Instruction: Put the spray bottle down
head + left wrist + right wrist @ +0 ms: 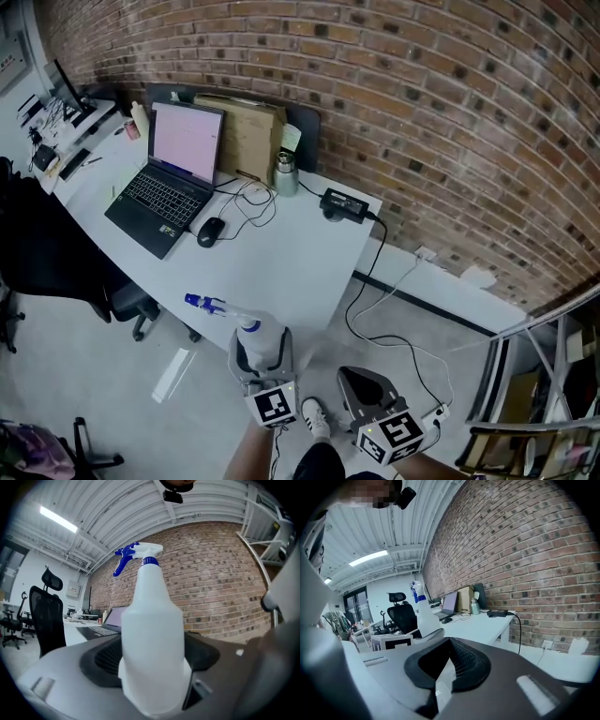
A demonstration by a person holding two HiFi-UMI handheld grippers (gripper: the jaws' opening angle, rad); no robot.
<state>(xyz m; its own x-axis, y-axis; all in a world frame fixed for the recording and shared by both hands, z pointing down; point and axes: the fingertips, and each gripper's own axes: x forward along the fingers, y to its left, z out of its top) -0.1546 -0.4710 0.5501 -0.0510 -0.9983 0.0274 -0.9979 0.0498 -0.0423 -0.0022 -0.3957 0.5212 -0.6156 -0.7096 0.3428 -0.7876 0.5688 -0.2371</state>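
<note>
Spray bottle (257, 345) near white desk (281, 267), brick wall (450, 112).

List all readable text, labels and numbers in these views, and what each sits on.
No words or numbers are readable in any view.
Spray bottle: plain white, no label showing.
Laptop screen: lit, content too small to read.
Marker cubes on left gripper and right gripper: black-and-white square patterns, not text.
Cardboard box: no legible print.
</note>
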